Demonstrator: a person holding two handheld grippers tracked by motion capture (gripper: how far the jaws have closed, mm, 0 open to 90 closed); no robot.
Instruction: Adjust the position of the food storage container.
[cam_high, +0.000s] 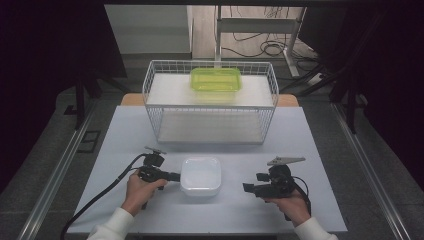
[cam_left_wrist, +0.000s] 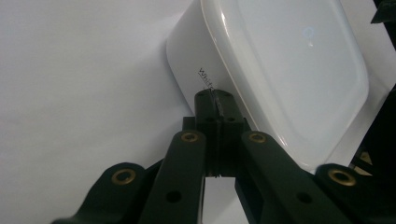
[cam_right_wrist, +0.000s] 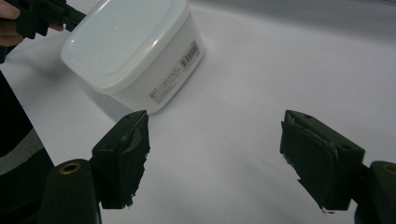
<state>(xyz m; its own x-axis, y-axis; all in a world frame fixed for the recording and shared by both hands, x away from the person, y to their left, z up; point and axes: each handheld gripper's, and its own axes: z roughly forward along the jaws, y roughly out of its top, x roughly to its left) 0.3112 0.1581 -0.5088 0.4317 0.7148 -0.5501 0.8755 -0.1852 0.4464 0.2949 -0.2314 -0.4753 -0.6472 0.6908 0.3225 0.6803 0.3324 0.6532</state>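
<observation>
The left gripper (cam_high: 172, 176), fingers closed empty, touches the white lidded plastic tub (cam_high: 200, 175); the right gripper (cam_high: 246, 187), fingers spread, waits apart.

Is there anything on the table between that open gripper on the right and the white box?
Nothing visible. The right gripper has its jaws wide apart, and bare table lies between it and the white box. The left gripper, shut, already touches the box's far side.

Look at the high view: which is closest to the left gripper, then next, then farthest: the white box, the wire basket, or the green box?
1. White lidded container, right beside the left gripper.
2. Wire basket, farther back on the table.
3. Green container, at the basket's back.
</observation>
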